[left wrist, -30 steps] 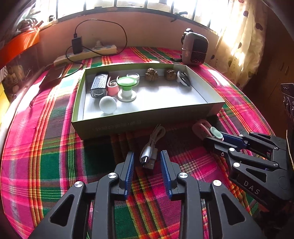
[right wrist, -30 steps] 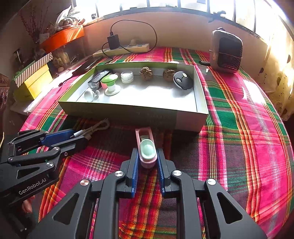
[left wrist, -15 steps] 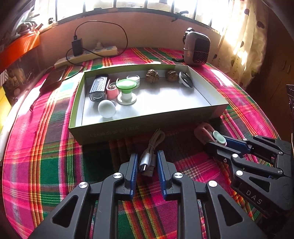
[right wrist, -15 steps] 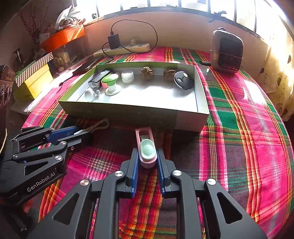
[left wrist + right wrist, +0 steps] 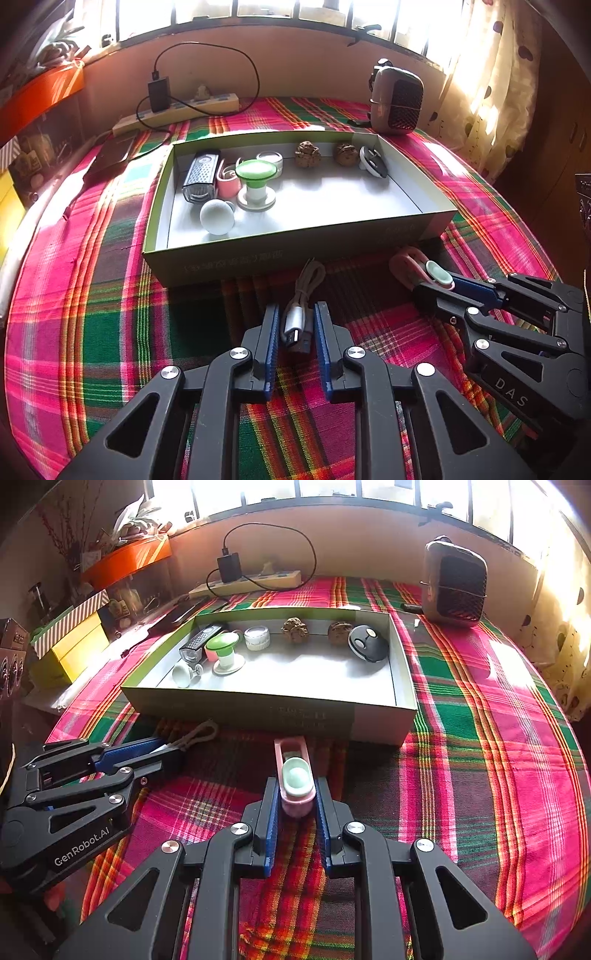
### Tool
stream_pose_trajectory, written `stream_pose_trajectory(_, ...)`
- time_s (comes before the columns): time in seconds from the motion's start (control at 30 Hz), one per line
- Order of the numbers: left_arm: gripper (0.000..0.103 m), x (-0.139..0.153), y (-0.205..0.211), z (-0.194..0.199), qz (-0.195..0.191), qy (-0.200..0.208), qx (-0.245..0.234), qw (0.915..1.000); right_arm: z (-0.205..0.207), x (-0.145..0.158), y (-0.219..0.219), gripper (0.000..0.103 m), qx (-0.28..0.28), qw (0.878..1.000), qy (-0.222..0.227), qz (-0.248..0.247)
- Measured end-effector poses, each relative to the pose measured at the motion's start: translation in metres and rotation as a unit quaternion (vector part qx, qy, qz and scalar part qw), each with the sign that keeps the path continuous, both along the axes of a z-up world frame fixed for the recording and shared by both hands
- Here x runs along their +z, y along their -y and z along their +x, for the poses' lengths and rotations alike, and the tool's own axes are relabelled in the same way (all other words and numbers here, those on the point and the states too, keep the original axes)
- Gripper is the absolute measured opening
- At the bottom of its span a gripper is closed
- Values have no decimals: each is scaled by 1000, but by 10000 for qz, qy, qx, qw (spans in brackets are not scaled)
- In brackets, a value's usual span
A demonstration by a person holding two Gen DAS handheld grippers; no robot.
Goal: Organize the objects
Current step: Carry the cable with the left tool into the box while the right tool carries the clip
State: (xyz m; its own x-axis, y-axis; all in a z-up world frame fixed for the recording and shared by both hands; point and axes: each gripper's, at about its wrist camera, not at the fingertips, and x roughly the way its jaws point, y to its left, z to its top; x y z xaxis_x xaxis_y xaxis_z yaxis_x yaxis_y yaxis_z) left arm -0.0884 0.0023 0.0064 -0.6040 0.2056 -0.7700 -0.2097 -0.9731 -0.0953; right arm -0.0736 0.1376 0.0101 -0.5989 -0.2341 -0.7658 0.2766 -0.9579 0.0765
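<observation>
A coiled white USB cable [image 5: 295,325] lies on the plaid cloth just in front of the green box [image 5: 258,254]. My left gripper [image 5: 296,307] has the cable's plug end between its blue pads; its jaws are closing and the pads meet the cable's sides. In the right wrist view the left gripper [image 5: 171,748] shows at the left with the cable's loop [image 5: 201,733] sticking out. My right gripper [image 5: 295,781] is shut on a pink piece with a mint-green cap [image 5: 295,775], which rests on the cloth near the box's front wall [image 5: 240,705].
The box holds a bike light [image 5: 201,177], a green-topped white knob [image 5: 256,181], a white ball [image 5: 217,217], two brown lumps and a black-and-white disc [image 5: 367,643]. A small heater [image 5: 397,99], a power strip [image 5: 177,110] and a dark phone [image 5: 114,155] lie beyond.
The left gripper's jaws have narrowed from wide apart to close around the white cable. The right gripper and its pink piece have not moved.
</observation>
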Motion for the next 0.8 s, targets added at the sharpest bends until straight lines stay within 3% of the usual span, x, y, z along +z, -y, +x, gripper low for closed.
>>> stream_pose_trajectory(0.8, 16, 10, 0, 19, 63, -167, 58, 9998, 18, 2, -4, 19, 35, 10000, -23, -88)
